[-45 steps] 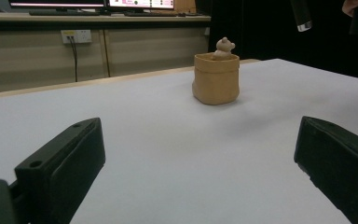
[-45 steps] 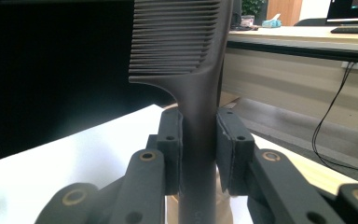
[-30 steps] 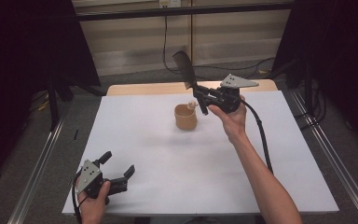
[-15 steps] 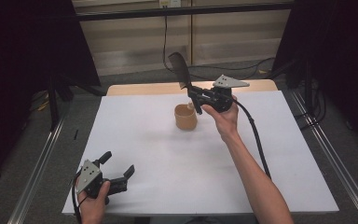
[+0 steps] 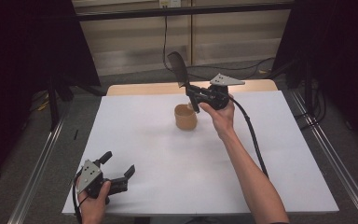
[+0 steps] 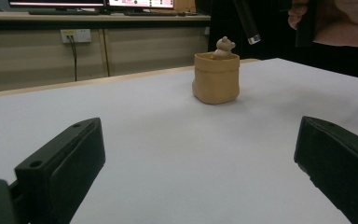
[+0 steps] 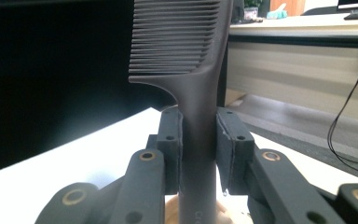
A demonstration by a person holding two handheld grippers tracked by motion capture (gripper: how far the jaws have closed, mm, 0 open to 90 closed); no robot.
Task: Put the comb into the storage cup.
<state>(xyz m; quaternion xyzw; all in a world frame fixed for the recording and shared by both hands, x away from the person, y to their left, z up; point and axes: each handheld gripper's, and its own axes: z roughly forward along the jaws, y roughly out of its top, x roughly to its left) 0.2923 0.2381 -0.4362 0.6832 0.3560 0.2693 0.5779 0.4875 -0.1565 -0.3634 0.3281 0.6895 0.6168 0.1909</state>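
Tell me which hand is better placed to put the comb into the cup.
Right. The right gripper already clamps the comb just above the cup. The left gripper rests open at the table's near edge, far from the cup.

Beige panelled wall [image 5: 135, 42], grey floor [image 5: 51, 140], black curtains [image 5: 14, 70].
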